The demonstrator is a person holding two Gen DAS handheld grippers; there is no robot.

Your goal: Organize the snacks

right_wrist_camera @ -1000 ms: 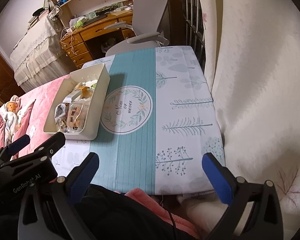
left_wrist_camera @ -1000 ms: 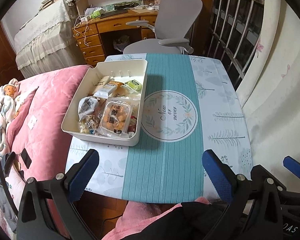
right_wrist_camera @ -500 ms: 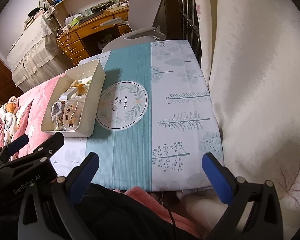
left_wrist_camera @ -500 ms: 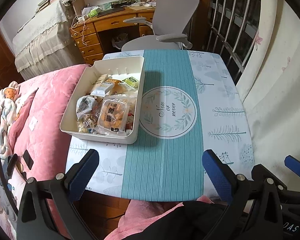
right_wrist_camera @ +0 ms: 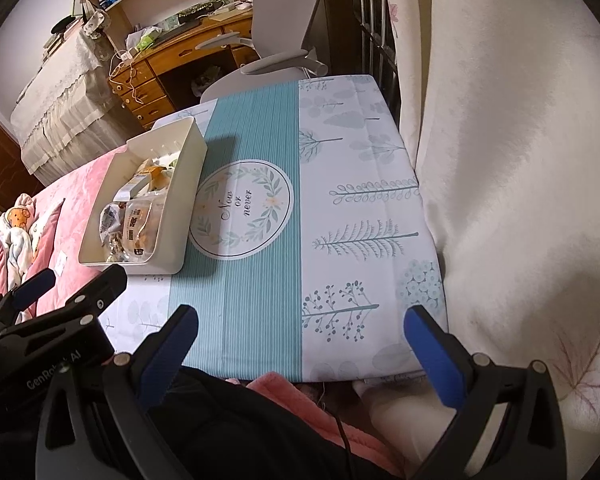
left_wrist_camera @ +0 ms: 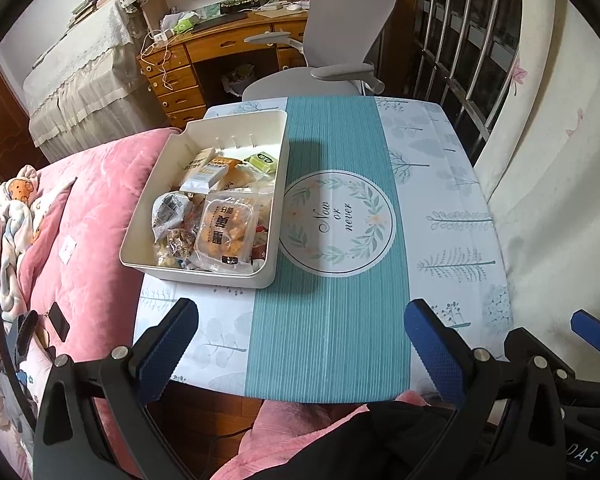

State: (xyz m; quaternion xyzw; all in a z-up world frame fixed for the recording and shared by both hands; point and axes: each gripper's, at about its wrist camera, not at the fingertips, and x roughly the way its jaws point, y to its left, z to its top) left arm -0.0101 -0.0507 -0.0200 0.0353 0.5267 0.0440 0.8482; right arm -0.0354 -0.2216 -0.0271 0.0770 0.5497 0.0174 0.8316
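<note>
A cream plastic bin [left_wrist_camera: 274, 216] stands on the left part of the table, also in the right wrist view [right_wrist_camera: 184, 184]. It holds several wrapped snacks: a clear tub of orange biscuits [left_wrist_camera: 225, 232], a silver packet [left_wrist_camera: 168, 214], a green packet [left_wrist_camera: 263, 162]. My left gripper [left_wrist_camera: 300, 354] is open and empty, held above the table's near edge. My right gripper [right_wrist_camera: 300, 354] is open and empty, also above the near edge, to the right of the left one [right_wrist_camera: 52, 320].
The table carries a teal and white cloth [left_wrist_camera: 332, 320] with a round wreath print [left_wrist_camera: 337, 224]. A grey chair [left_wrist_camera: 340, 32] stands behind it. A pink bed [left_wrist_camera: 80, 220] lies on the left, a white curtain [right_wrist_camera: 520, 160] on the right.
Both grippers have drawn back and up a little from the table, so the bin and cloth look smaller. Both stay open and empty.
</note>
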